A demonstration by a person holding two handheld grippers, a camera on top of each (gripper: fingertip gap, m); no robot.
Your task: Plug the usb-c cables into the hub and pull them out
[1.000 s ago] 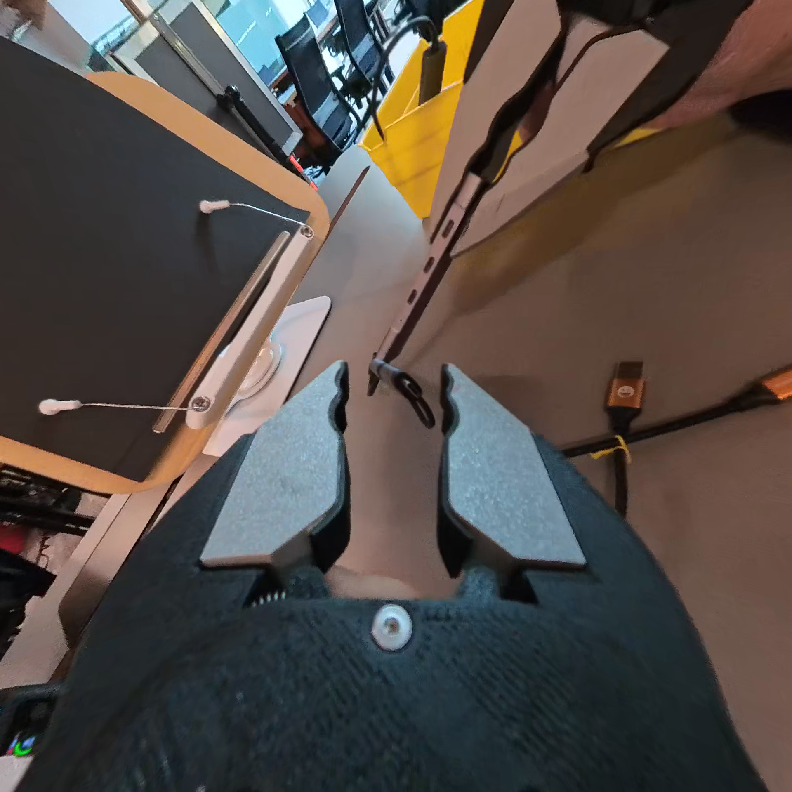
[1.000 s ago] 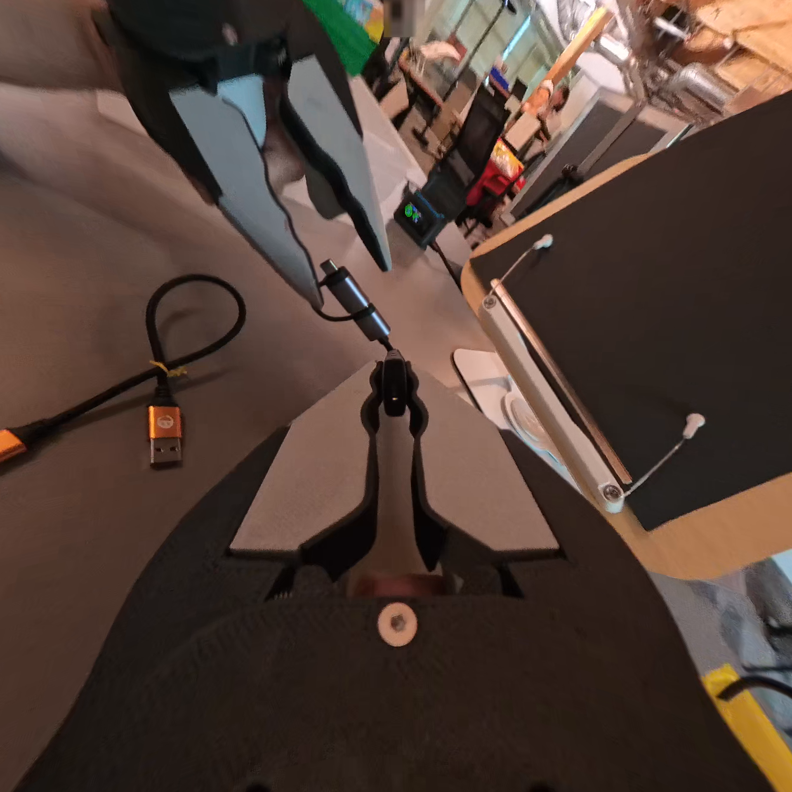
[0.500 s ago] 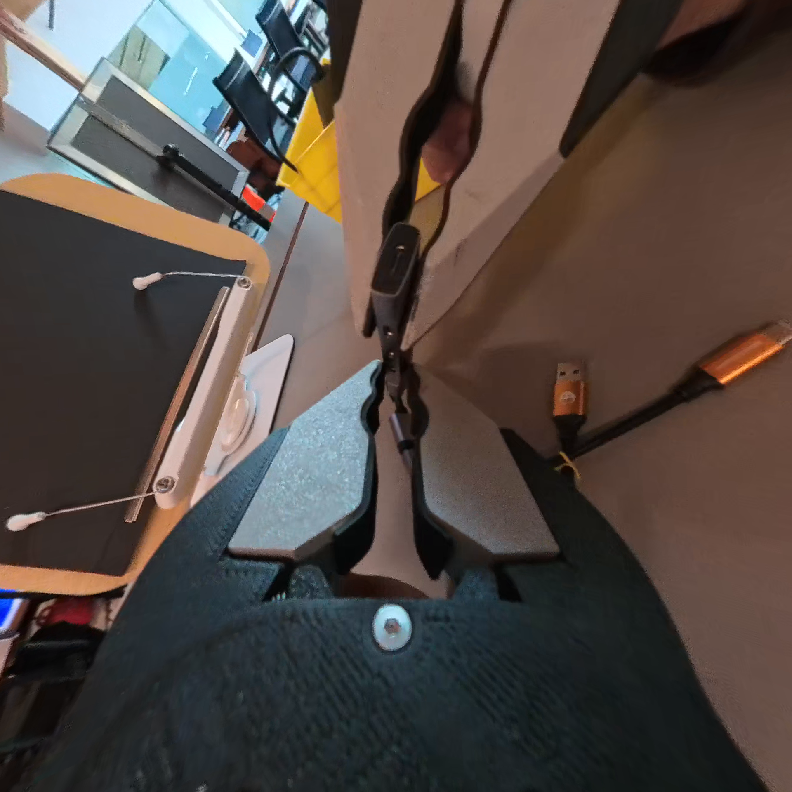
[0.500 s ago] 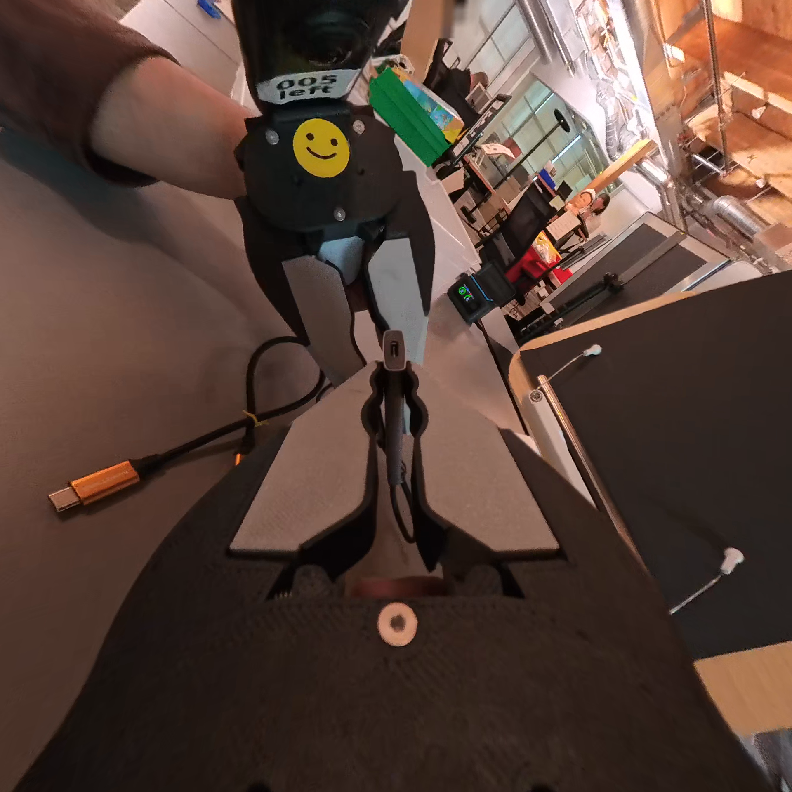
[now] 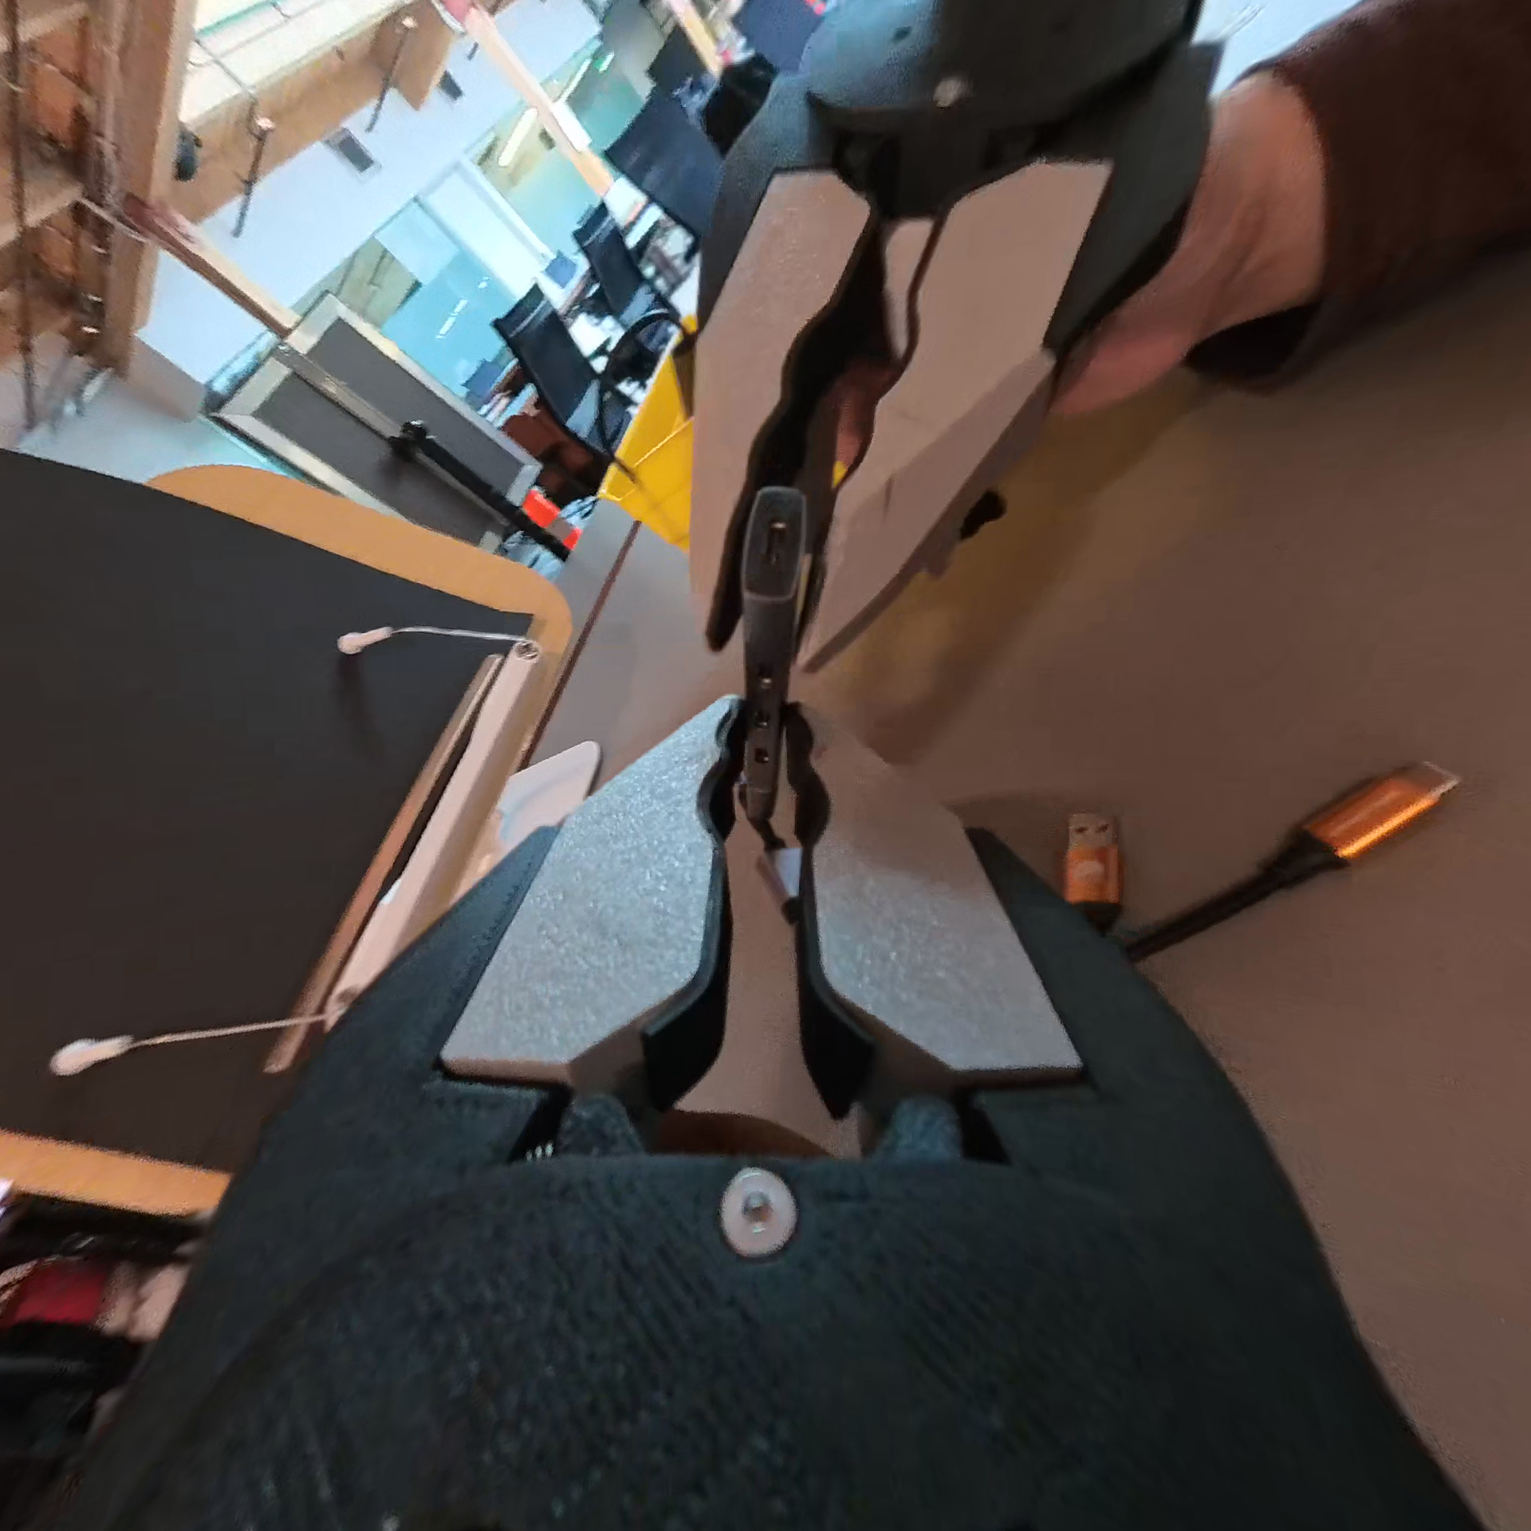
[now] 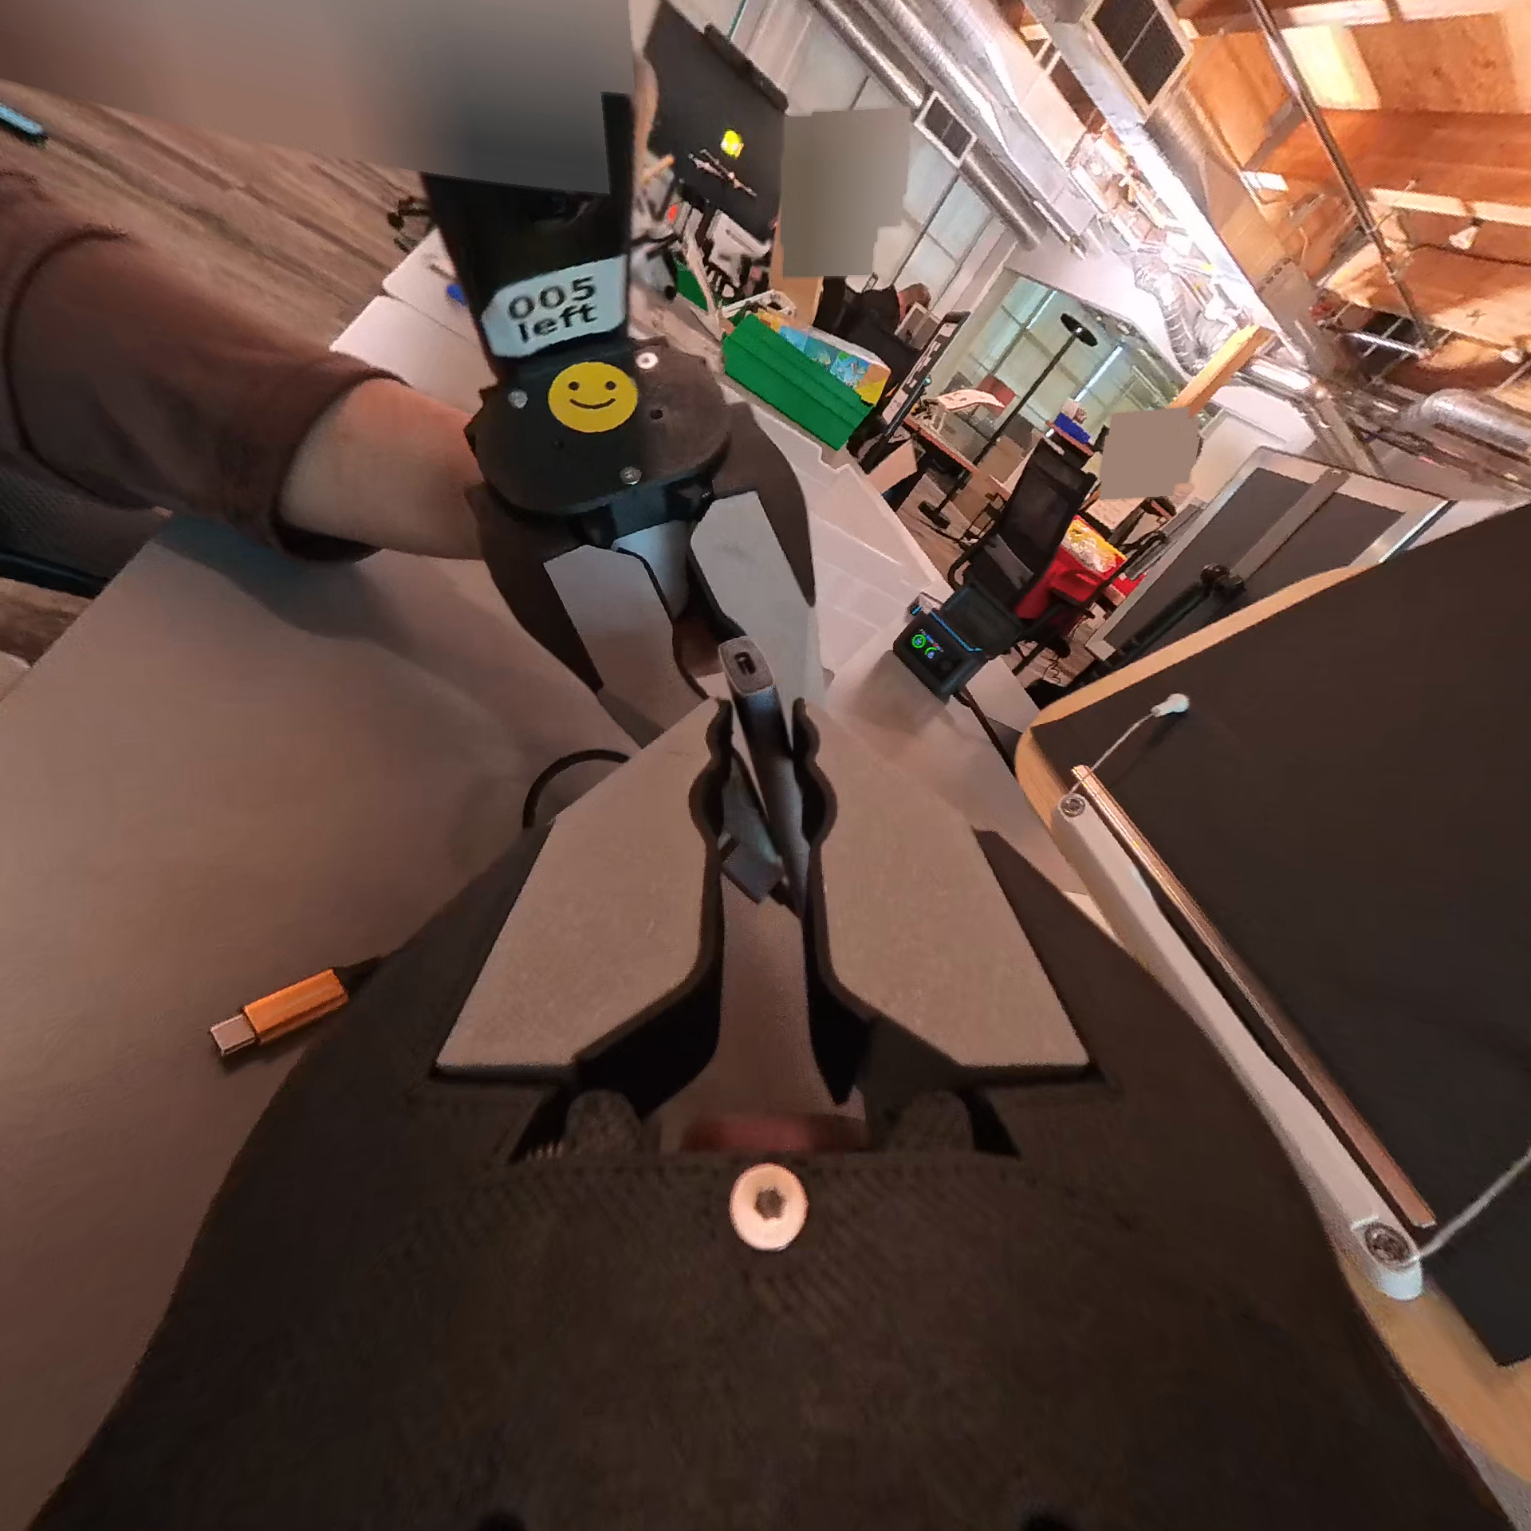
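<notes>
A slim grey hub (image 5: 766, 630) is held above the table between both grippers. My right gripper (image 6: 760, 729) is shut on the hub (image 6: 758, 746), whose end face pokes out past its tips. My left gripper (image 5: 762, 733) faces it and is shut on the hub's lower end. The hub's short tail cable (image 5: 779, 878) hangs between the left fingers. An orange-ended black cable lies loose on the table, with its USB-C plug (image 5: 1367, 808) and USB-A plug (image 5: 1092, 862) both unplugged. The USB-C plug also shows in the right wrist view (image 6: 282, 1015).
A black board with a wooden rim (image 5: 207, 787) on a white stand (image 6: 1226, 994) stands beside the grey table (image 5: 1243, 1160). A small device with a lit screen (image 6: 944, 654) sits at the table's far edge. A yellow bin (image 5: 654, 489) is behind. A person's sleeved arms hold the grippers. Tip to tip, the grippers are about 4 centimeters apart.
My left gripper was open and apart from the hub; it has moved up to it and shut on its lower end. The right gripper kept its hold and tilted the hub.
</notes>
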